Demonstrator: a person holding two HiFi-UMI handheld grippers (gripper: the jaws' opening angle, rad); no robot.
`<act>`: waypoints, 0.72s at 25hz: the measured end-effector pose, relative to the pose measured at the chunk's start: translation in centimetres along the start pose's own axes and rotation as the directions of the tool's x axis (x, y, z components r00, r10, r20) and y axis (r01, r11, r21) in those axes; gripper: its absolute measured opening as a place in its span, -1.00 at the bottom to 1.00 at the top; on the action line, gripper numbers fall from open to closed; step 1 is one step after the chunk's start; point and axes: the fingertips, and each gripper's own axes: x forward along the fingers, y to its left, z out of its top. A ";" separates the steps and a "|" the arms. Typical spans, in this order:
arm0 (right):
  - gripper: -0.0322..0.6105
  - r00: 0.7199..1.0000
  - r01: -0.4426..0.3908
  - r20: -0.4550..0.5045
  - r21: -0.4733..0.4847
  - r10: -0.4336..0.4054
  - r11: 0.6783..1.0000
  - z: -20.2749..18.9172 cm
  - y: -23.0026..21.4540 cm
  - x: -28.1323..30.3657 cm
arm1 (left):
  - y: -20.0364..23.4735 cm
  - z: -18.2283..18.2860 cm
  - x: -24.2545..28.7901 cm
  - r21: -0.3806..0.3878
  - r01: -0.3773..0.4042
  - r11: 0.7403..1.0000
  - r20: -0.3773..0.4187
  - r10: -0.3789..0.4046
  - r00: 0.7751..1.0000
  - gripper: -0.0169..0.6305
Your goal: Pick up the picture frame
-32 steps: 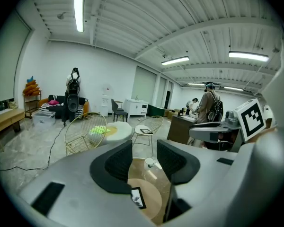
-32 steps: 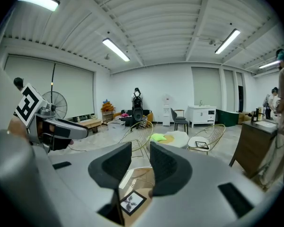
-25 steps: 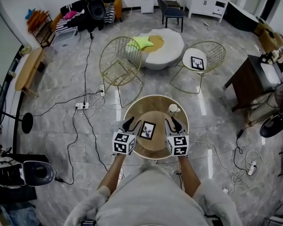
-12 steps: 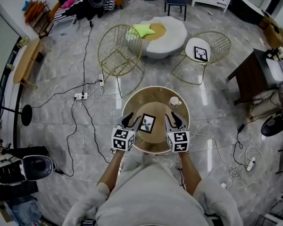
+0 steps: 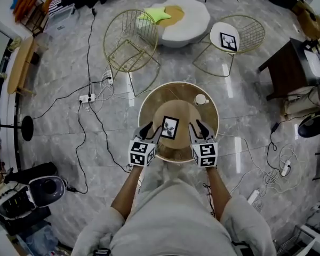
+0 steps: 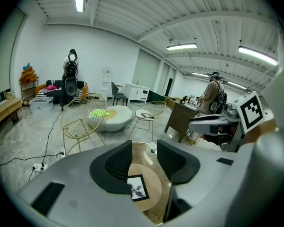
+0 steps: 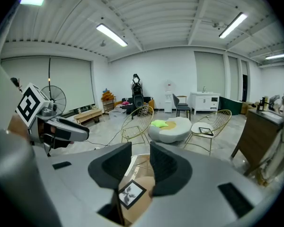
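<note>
The left gripper [image 5: 149,133] sits over the near left edge of the round table [image 5: 149,101]. Its jaws stand a little apart with nothing between them. In its own view, the left gripper [image 6: 144,150] looks down through that gap at the picture frame [image 6: 138,188], which lies lower and farther out on the wooden top. The left pad covers the frame's near-left edge.

From above, the picture frame [image 5: 170,127] lies between the two grippers, near both and touching neither. Whether it lies flat or leans cannot be told.

The right gripper [image 5: 198,130] also has its jaws slightly parted and empty. In the right gripper [image 7: 140,150] view, the frame [image 7: 129,193] shows below the gap with one corner cut off by a pad.

Only the head view shows the cup [image 5: 201,99] clearly.
</note>
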 end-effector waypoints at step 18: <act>-0.52 0.994 0.053 -0.102 0.068 -0.046 0.996 -5.3 1.4 3.3 | 2.8 -5.9 3.4 -0.019 0.066 0.998 -0.110 -0.068 0.992 -0.46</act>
